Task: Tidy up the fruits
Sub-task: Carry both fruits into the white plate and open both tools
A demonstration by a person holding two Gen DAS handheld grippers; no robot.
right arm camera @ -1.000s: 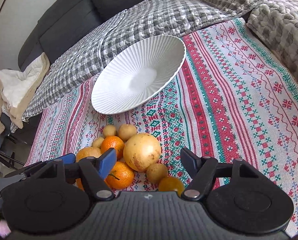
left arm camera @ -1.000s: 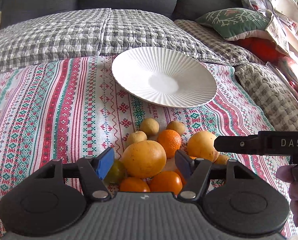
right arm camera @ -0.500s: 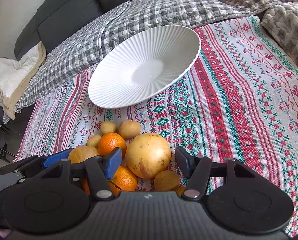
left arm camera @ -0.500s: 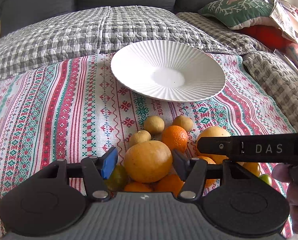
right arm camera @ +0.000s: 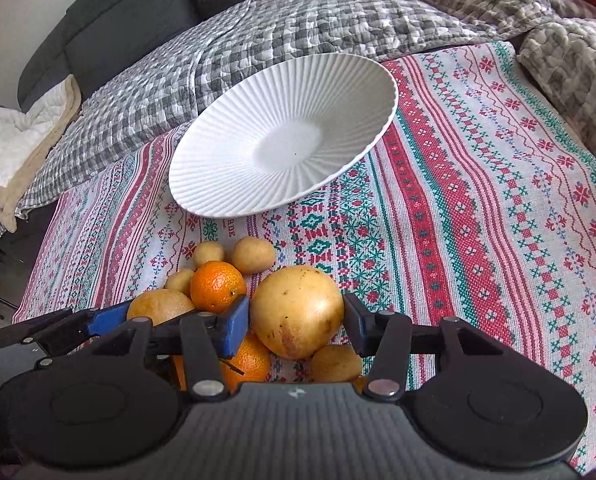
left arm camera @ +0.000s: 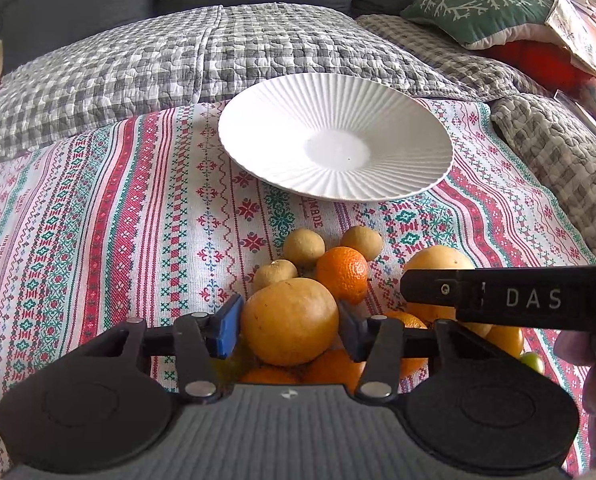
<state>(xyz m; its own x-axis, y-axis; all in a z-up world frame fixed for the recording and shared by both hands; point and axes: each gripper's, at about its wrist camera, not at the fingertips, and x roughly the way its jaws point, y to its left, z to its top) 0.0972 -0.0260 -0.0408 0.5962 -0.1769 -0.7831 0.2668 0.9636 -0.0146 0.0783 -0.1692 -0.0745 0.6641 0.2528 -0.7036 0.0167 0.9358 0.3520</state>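
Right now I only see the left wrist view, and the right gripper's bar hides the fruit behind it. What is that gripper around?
Observer: The right gripper straddles a big pale fruit, one pad on each side. I can't tell whether the pads are touching it.
Operator: Is anything tucked against it?
Observer: A small fruit sits at its near right.
Operator: And on the left?
Observer: An orange lies just below the left pad.
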